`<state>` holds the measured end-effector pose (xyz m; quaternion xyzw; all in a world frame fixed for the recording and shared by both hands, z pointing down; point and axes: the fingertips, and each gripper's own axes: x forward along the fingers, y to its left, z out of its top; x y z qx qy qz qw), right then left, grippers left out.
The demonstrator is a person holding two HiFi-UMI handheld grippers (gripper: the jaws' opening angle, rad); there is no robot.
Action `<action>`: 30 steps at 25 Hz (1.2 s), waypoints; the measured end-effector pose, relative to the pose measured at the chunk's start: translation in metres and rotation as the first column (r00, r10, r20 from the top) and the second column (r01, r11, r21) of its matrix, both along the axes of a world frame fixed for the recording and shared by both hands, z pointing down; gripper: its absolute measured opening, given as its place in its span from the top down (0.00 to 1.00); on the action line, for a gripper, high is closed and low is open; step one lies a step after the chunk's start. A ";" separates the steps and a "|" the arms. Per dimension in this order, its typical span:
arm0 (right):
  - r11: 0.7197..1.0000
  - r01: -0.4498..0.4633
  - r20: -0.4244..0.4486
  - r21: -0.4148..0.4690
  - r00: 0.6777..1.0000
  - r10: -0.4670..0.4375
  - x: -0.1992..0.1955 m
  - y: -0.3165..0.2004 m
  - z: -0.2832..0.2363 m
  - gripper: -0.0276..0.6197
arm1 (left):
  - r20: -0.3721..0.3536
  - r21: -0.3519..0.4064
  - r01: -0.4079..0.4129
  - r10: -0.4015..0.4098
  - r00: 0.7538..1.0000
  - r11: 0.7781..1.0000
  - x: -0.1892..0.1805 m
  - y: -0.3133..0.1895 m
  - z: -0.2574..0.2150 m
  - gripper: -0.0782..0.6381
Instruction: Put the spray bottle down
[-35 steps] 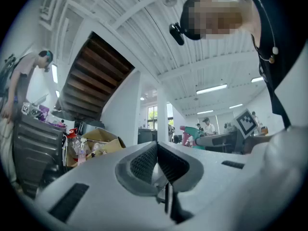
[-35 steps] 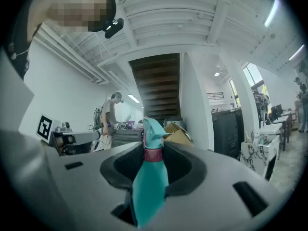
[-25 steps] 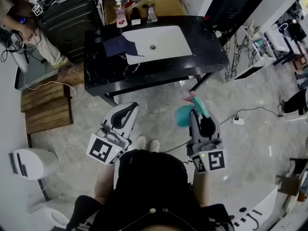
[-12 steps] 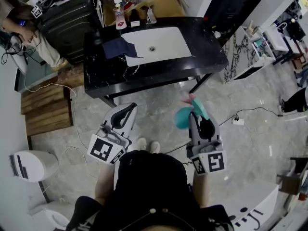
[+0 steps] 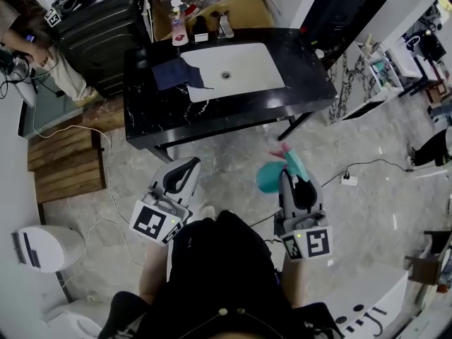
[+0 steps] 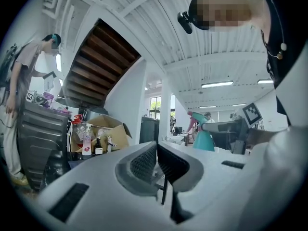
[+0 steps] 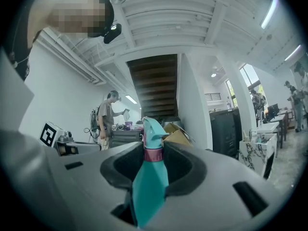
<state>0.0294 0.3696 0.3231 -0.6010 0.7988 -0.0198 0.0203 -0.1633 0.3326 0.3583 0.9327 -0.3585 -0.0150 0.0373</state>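
Observation:
A teal spray bottle with a pink collar and nozzle hangs over the floor, short of the black table. My right gripper is shut on it; in the right gripper view the bottle stands between the two pads with its head sticking out past them. My left gripper is held level at the left, shut and empty, its pads closed together. From the left gripper view the bottle shows off to the right.
The table carries a white sink and a dark blue cloth. Bottles and a cardboard box stand behind it. A dark suitcase and a person are at the far left. Cables cross the marble floor.
The left gripper has drifted a little lower and to the right. The right gripper with the bottle has stayed where it was.

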 end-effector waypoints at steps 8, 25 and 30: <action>0.999 -0.050 -0.012 0.001 0.999 0.050 0.005 -0.008 0.003 0.75 | 0.008 -0.029 -0.061 0.062 0.998 0.998 0.000 -0.007 0.017 0.88; 0.999 -0.043 0.004 -0.032 0.999 0.043 0.082 -0.141 0.018 0.75 | 0.035 -0.097 -0.033 0.036 0.999 0.995 0.069 -0.134 0.037 0.88; 0.999 -0.009 0.017 -0.047 1.000 0.010 0.102 -0.185 0.024 0.75 | 0.052 -0.102 0.003 0.003 0.999 0.995 0.089 -0.172 0.036 0.88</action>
